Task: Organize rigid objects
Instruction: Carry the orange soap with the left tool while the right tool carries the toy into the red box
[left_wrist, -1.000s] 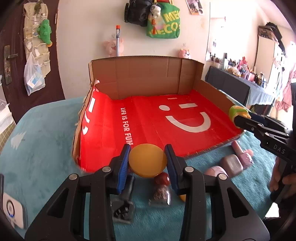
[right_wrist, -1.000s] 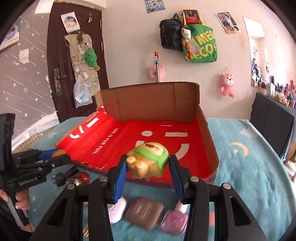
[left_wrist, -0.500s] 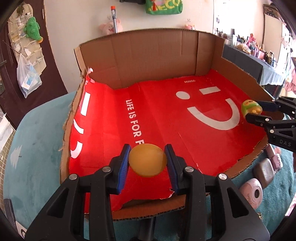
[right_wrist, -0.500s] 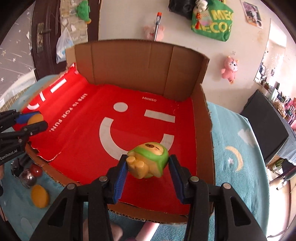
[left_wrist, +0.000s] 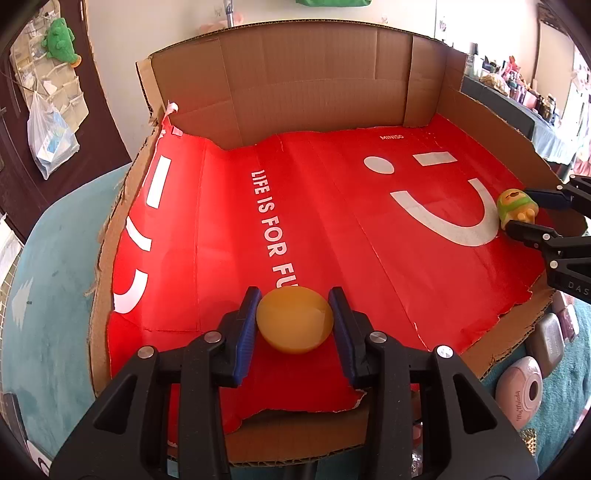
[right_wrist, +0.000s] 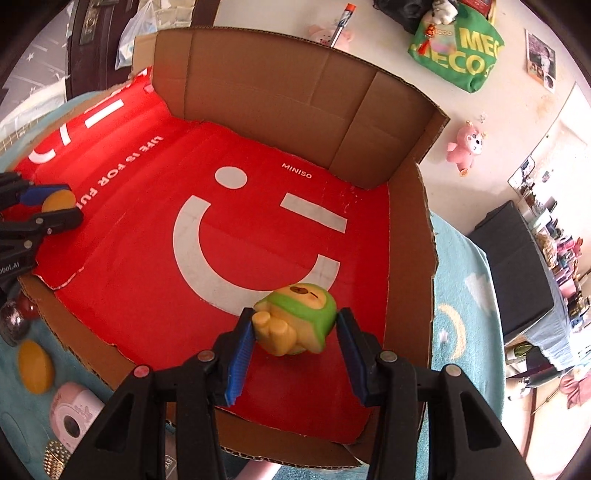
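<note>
A cardboard box (left_wrist: 295, 74) with a red smiley liner lies open on the teal cloth. My left gripper (left_wrist: 294, 314) is shut on a yellow-orange egg-shaped piece (left_wrist: 294, 326), held low over the liner's near left part. My right gripper (right_wrist: 295, 332) is shut on a green and yellow toy figure (right_wrist: 299, 317), low over the liner near the right wall (right_wrist: 406, 258). In the left wrist view the right gripper (left_wrist: 519, 210) and its toy (left_wrist: 513, 201) show at the right edge. In the right wrist view the left gripper (right_wrist: 55, 206) and its egg piece (right_wrist: 57, 199) show at the left.
Outside the box's near edge lie a pink toy camera (left_wrist: 519, 391), a mauve case (left_wrist: 546, 341), a yellow oval (right_wrist: 35, 365) and a red ball with a shiny piece (right_wrist: 13, 325). Teal cloth (left_wrist: 48, 295) surrounds the box. A dark table (right_wrist: 517, 266) stands at right.
Both grippers came forward and down from the loose items on the cloth to over the red liner, each still holding its object. The right gripper also rolled.
</note>
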